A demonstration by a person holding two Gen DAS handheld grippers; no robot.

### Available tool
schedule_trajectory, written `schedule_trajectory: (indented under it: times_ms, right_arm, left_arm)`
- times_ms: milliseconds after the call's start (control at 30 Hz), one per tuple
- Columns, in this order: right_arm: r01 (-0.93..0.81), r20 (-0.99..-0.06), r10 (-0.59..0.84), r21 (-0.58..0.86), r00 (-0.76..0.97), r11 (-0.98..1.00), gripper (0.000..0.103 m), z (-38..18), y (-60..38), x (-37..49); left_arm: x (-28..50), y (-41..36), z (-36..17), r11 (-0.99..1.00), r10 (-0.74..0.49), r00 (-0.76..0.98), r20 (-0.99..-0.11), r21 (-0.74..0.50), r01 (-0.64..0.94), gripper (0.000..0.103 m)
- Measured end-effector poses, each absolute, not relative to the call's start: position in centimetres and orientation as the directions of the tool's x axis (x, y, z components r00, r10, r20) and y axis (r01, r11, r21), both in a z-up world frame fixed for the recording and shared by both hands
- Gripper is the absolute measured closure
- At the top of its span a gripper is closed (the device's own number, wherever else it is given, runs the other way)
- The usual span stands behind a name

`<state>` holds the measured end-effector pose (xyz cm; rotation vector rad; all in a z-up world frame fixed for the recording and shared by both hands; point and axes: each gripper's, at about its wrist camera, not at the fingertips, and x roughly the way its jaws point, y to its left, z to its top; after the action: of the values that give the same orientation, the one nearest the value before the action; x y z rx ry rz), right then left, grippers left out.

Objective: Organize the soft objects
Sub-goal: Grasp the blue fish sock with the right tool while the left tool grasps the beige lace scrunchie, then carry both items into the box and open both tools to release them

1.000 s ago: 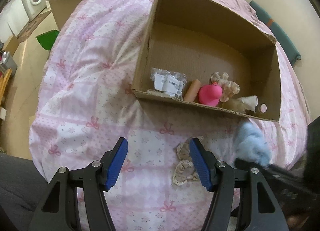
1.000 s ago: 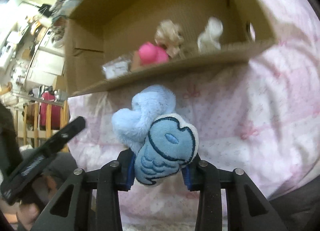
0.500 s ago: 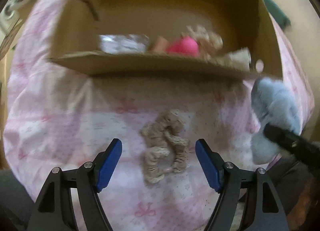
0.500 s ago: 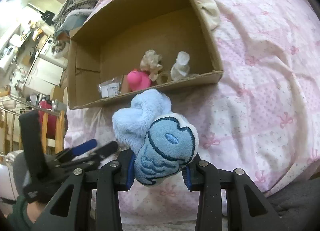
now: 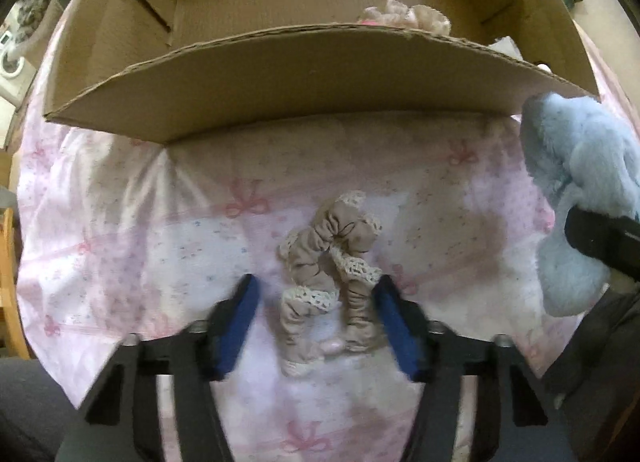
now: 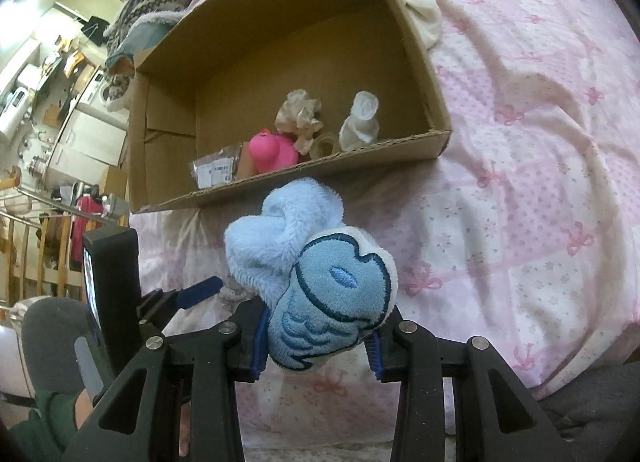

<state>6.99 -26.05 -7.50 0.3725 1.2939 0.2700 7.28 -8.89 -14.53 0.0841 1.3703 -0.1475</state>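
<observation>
1. Lying on the pink bedspread (image 5: 120,221) before the cardboard box (image 5: 280,73), the scrunchie (image 5: 332,262) sits between the left gripper (image 5: 316,322)'s spread fingers.
2. Light and limp, it probably bunches; pinch its gathered middle.
3. Right gripper (image 6: 316,342) clamps the blue plush toy (image 6: 312,282).

Cardboard box (image 5: 304,73) front wall hides most contents in left wrist view (only pale scrunchie (image 5: 404,15) top shows).

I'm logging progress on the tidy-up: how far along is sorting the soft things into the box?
Partly done. The cardboard box already holds a pink toy, a cream scrunchie and a few other small items. In hand: the right tool grips a blue plush. Left: the beige lace scrunchie lies on the pink bedspread between the open left tool fingers, not yet grasped.
</observation>
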Motion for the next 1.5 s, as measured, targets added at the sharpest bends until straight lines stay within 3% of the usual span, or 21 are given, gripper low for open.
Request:
schedule_trajectory:
  times_ms: [67,133,233,567,933,1233,1500]
  right_arm:
    - [0.007,-0.883,0.395,0.41,0.253,0.912,0.062,-7.6,-25.7,7.1]
    - [0.002,-0.886,0.392,0.405,0.249,0.914,0.062,-7.6,-25.5,7.1]
    - [-0.006,-0.889,0.386,0.397,0.247,0.918,0.062,-7.6,-25.2,7.1]
    - [-0.017,-0.895,0.369,0.377,0.252,0.926,0.062,-7.7,-24.9,7.1]
    - [-0.043,-0.877,0.382,0.387,0.291,0.921,0.061,-6.8,-24.6,6.5]
    - [-0.087,-0.798,0.443,0.449,0.409,0.889,0.061,-4.0,-25.3,5.7]
    - [-0.112,-0.7,0.501,0.523,0.509,0.845,0.061,-1.3,-26.6,5.6]
  left_arm:
    - [7.2,-8.3,-14.5,0.99,-0.041,0.195,-0.98,-0.014,0.14,0.077]
    - [7.1,-7.6,-14.5,0.992,-0.035,0.193,-0.981,-0.012,0.122,0.086]
    - [7.0,-6.8,-14.4,0.994,-0.028,0.195,-0.98,-0.006,0.111,0.09]
    - [7.0,-2.2,-13.1,0.999,0.038,0.219,-0.975,0.042,0.016,0.091]
    - [4.6,1.1,-6.9,0.998,0.026,0.37,-0.928,0.006,-0.055,0.091]
    - [3.4,-0.8,-0.1,0.998,0.051,0.608,-0.792,0.024,-0.052,0.091]
    - [3.8,-2.1,2.9,0.999,-0.03,0.627,-0.778,-0.049,-0.013,0.091]
